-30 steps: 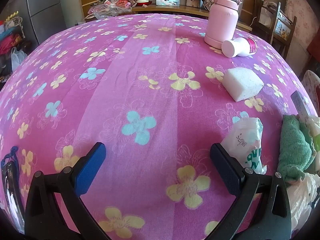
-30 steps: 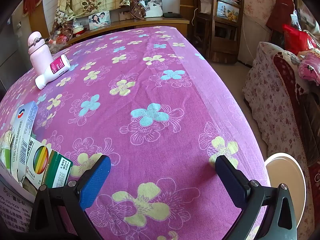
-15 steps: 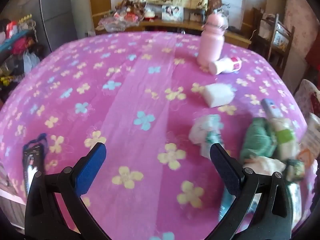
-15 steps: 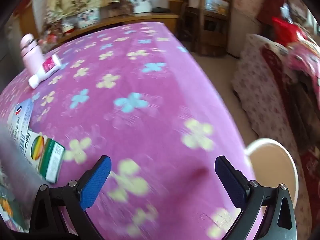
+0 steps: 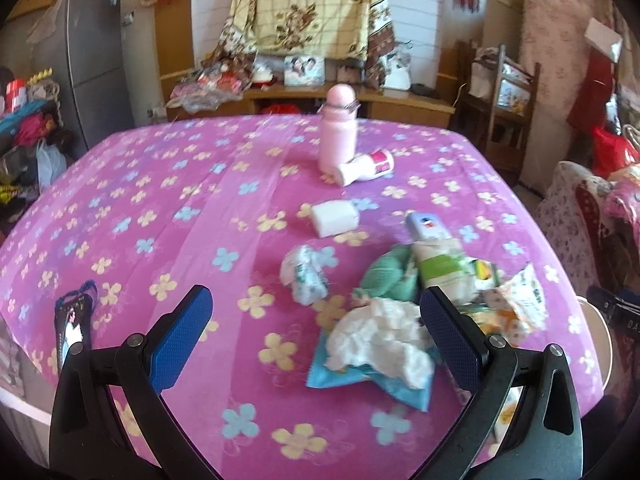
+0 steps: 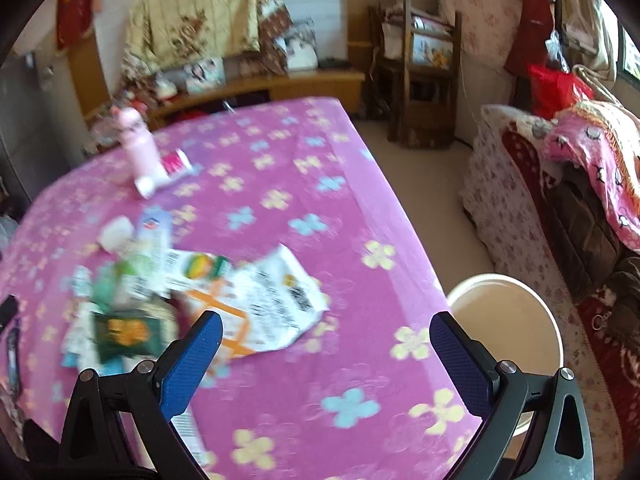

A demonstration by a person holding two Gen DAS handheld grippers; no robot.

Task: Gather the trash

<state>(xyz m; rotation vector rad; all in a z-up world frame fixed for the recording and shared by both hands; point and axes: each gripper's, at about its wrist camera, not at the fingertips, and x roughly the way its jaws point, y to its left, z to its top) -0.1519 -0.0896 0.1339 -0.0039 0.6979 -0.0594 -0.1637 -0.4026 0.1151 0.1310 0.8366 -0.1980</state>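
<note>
Over the table (image 5: 168, 208), from the left wrist camera, the left gripper (image 5: 316, 338) hangs with its blue, pebbled pads spread wide and nothing between them. The cloth is pink cotton with flat printed flowers. At about two o'clock from the gripper sits the trash heap (image 5: 424, 300): a crumpled white tissue (image 5: 380, 346) on a blue wrapper, a soft green wad, a glossy torn packet. At twelve o'clock lies a white block (image 5: 334, 218), and farther on stand a smooth pink bottle (image 5: 338, 132) and a tube (image 5: 366, 168) lying on its side against it. A phone (image 5: 72, 326) rests at nine o'clock by the near edge. The cloth's left half is bare.

From the right wrist camera, the right gripper (image 6: 324, 350) is likewise spread and empty. A creased white packet (image 6: 272, 300) lies at eleven o'clock, blurred, with more wrappers beyond at ten. A round cream bin (image 6: 508, 312) stands on the floor at two o'clock, just off the table's right edge.
</note>
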